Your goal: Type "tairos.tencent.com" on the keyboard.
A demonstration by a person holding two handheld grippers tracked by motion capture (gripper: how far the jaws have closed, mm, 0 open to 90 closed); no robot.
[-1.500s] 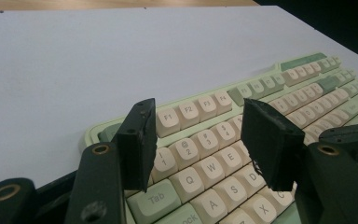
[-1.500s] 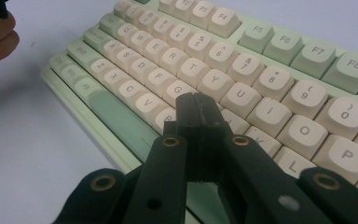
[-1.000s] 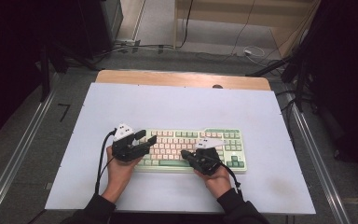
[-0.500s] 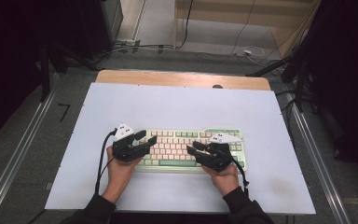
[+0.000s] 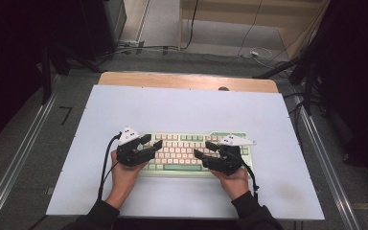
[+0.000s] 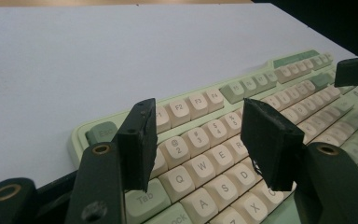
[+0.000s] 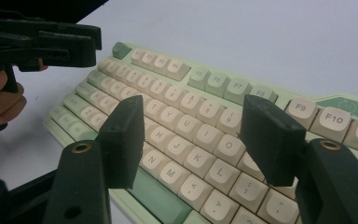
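**Both Grippers Parted Above the Keyboard**

At the near edge of the table (image 5: 182, 110), your two hands each hold one tool over the keyboard (image 5: 184, 152). Your left gripper (image 5: 154, 141) hovers over the left end of the keyboard, above the Q, W and number keys; its jaws stand spread with nothing between them. Your right gripper (image 5: 202, 149) hovers over the right half, above the letter keys near N, M and K; its jaws have just been opening and now stand apart, gripping nothing. The two tools point toward each other, well apart. The green-and-cream keyboard lies flat on the white table surface, centred toward your side. Beyond it, the white surface ends at a wooden strip (image 5: 187, 79).
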